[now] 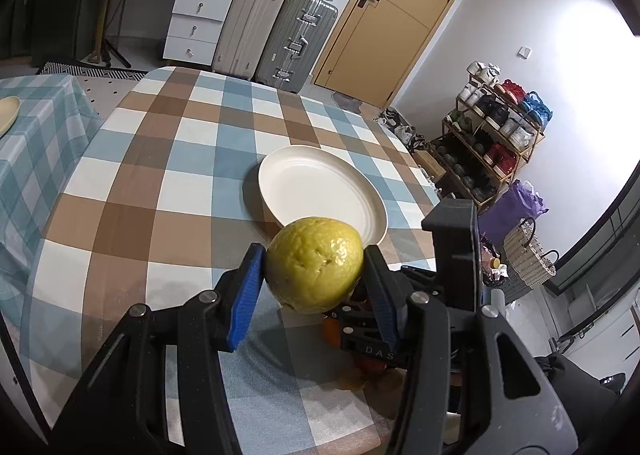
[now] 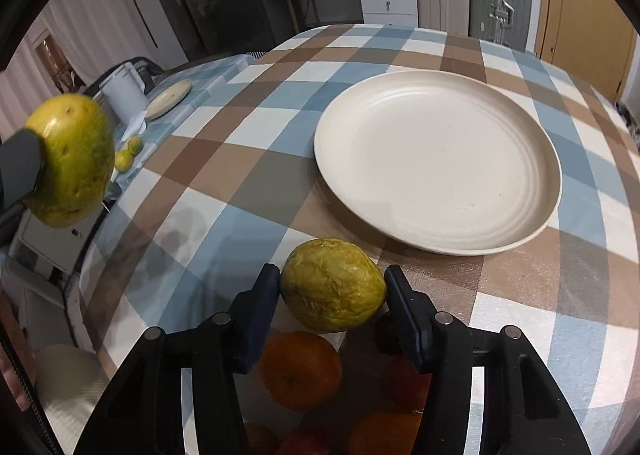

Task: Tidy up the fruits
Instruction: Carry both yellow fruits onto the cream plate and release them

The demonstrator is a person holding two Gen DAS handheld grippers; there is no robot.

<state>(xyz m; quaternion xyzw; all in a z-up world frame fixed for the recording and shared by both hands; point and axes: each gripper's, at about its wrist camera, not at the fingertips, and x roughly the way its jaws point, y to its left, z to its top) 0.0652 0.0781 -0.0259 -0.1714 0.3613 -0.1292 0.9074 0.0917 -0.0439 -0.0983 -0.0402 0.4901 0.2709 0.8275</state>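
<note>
Two yellow-green fruits [image 1: 315, 263], one gripped in each tongs [image 1: 314, 275] (pads touching); one white plate [image 2: 436, 163].

The left claw [image 1: 314, 269] is raised and closed on a yellow fruit [image 1: 315, 263], while the right claw [image 2: 332, 289] (pointing steeply down) grips a wrinkled fruit [image 2: 333, 284].

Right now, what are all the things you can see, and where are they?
smooth yellow-green fruit: one, held up off the table in the left claw.
wrinkled yellow-green fruit: one, between the right claw's pads, near the plate.
orange: one in clear view, orange, below the right claw.
plate: one, cream white, nothing on it, mid-table.
tablecloth: one, blue, brown and white checks.
suitcases: two standing, beige and silver, by the door.
left claw: shut on the smooth fruit.
right claw: shut on the wrinkled fruit.
</note>
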